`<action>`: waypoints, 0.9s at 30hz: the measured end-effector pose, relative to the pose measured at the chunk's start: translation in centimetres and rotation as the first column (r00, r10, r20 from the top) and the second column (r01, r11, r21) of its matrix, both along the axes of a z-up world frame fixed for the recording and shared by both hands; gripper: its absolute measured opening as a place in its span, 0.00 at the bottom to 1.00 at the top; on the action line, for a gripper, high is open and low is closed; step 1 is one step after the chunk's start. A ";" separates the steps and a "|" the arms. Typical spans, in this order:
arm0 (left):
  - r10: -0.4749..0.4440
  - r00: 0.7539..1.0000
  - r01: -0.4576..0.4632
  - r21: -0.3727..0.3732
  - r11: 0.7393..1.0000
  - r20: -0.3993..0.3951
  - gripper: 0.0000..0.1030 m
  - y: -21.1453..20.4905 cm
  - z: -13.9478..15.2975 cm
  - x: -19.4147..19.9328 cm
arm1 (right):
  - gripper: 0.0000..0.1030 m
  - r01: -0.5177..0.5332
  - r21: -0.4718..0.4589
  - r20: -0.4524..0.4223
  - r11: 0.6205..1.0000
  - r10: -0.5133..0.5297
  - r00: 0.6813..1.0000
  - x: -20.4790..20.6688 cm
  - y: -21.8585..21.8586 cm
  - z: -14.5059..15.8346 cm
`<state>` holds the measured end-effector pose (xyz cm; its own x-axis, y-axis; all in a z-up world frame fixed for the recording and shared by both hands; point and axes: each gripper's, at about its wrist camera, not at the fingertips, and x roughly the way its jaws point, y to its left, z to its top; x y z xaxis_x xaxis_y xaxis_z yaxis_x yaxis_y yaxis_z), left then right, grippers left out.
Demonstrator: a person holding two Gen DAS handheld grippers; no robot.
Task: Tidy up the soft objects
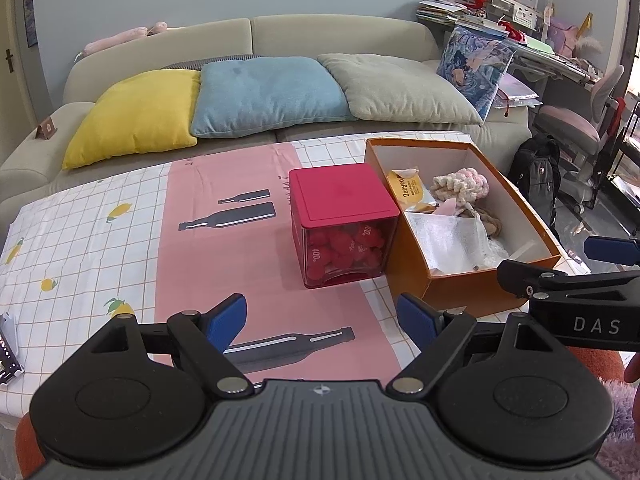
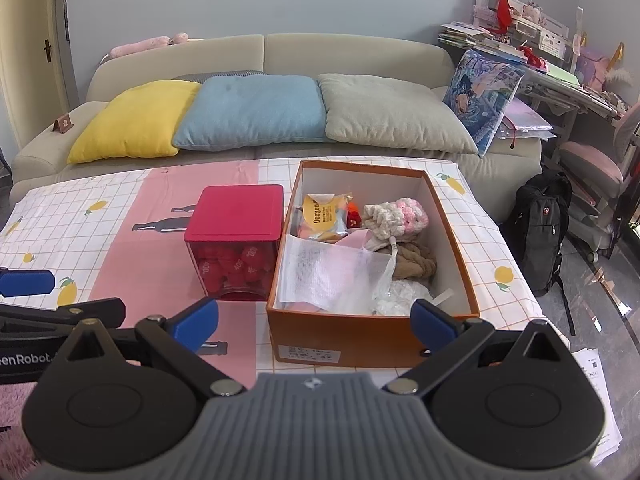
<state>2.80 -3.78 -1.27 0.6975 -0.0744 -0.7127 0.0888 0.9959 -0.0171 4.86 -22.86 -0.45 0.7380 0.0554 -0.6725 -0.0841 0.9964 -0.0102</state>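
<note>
Two hand-held grippers: I hold my left hand-held gripper (image 1: 322, 322) and my right hand-held gripper (image 2: 316, 324) low over the near edge of the worktop (image 1: 92, 240), both with blue pads spread wide and nothing between them.
Left hand-held gripper: it points at the red box (image 1: 342, 224), which stands just ahead of its open fingers; a bottle print on the cloth lies right under them.
Right hand-held gripper: it faces the near wall of the orange box (image 2: 360, 340), its right pad just in front of that box's near right corner.
Each seen from the other: my right one shows at the right edge of the left view, my left one at the left edge of the right view.
Red box: lid on, clear lower walls, red soft balls inside; it stands touching or just beside the orange box's left wall.
Orange box: open, ahead and to the right of my left hand-held gripper.
Soft things: all lie inside the orange box, a pink-and-cream knit (image 2: 400, 216) at the far end, brown yarn (image 2: 416, 260) nearer me, a yellow packet (image 2: 324, 216) far left, a white mesh bag (image 2: 332, 276) near left.
Beyond: a sofa (image 1: 320, 36) with yellow, blue and grey cushions behind the worktop.
</note>
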 end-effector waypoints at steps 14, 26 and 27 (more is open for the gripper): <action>0.000 1.000 0.000 0.001 1.000 0.000 0.96 0.0 0.0 0.0 | 0.97 -0.004 -0.001 -0.005 1.000 0.004 1.000 0.0 0.1 -0.2; 0.000 1.000 0.000 0.001 1.000 0.001 0.96 0.0 0.0 0.0 | 0.97 -0.005 0.002 -0.011 1.000 0.005 1.000 0.1 0.0 -0.3; 0.000 1.000 0.000 0.001 1.000 0.001 0.96 0.0 0.0 0.0 | 0.97 -0.006 0.002 -0.011 1.000 0.006 1.000 0.0 0.0 -0.3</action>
<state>2.75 -3.80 -1.26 0.6980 -0.0735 -0.7123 0.0888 0.9959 -0.0157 4.90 -22.84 -0.79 0.7304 0.0606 -0.6803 -0.0897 0.9959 -0.0076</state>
